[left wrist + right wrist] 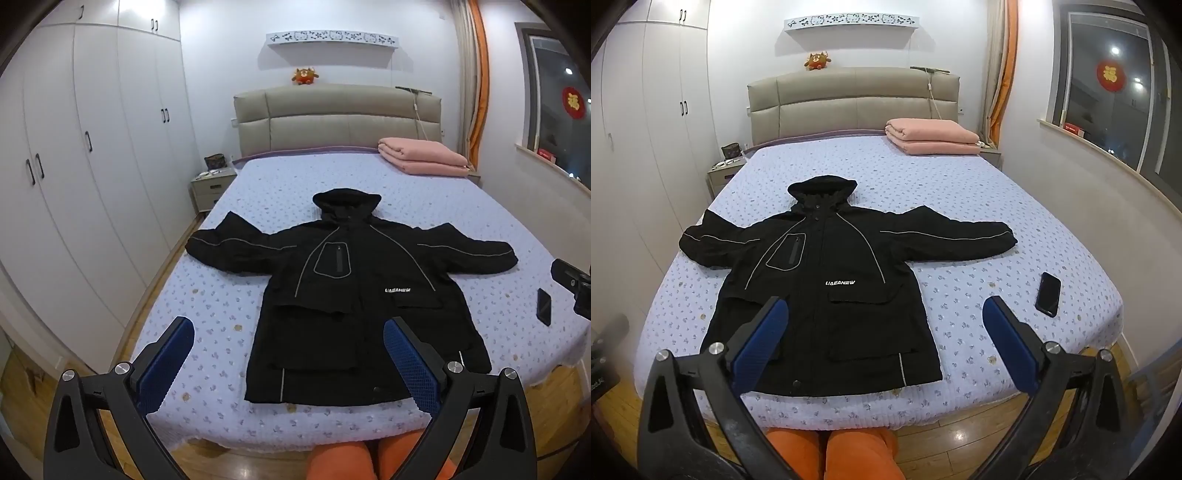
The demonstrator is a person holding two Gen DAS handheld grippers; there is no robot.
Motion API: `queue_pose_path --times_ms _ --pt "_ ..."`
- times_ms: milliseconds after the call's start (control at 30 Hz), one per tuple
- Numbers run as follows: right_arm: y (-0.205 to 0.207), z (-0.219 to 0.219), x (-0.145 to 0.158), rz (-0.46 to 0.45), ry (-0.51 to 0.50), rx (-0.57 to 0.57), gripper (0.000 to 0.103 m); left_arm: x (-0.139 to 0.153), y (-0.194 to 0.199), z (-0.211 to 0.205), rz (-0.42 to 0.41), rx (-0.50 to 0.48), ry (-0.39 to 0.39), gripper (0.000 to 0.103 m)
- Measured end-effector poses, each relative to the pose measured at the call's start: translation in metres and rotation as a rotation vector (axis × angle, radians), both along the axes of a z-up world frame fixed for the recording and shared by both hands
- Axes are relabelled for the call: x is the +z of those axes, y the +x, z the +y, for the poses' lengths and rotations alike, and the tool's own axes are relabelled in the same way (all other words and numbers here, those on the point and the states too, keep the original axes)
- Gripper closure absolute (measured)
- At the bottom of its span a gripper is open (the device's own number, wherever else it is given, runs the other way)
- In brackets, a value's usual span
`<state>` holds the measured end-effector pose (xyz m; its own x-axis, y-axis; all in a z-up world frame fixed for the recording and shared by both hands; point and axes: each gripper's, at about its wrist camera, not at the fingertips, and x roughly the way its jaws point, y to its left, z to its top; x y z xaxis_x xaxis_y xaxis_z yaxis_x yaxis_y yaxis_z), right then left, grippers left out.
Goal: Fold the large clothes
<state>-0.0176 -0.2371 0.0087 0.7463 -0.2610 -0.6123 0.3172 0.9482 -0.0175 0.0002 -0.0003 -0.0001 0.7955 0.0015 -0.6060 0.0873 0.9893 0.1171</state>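
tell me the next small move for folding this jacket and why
Probably bring the right gripper down to the cuff of the sleeve nearest the phone and fold it across the chest. The black hooded jacket lies flat, front up, both sleeves spread wide on the bed. Both grippers, left gripper included, hang open and empty above its hem, so nothing is folded yet.

matt cloth jacket (354, 295) (glossy phone (1048, 294))
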Motion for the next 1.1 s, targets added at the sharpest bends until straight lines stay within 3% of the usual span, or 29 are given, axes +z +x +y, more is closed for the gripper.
queue_pose_path --times_ms 200,1100 --pt "-0.004 0.0 0.001 -0.006 0.003 -0.002 0.0 0.0 0.0 0.002 -0.011 -0.01 -0.047 0.001" --pt "-0.016 -0.001 0.006 -0.02 0.033 -0.003 0.0 0.004 -0.014 0.003 -0.014 0.008 -0.005 0.001"
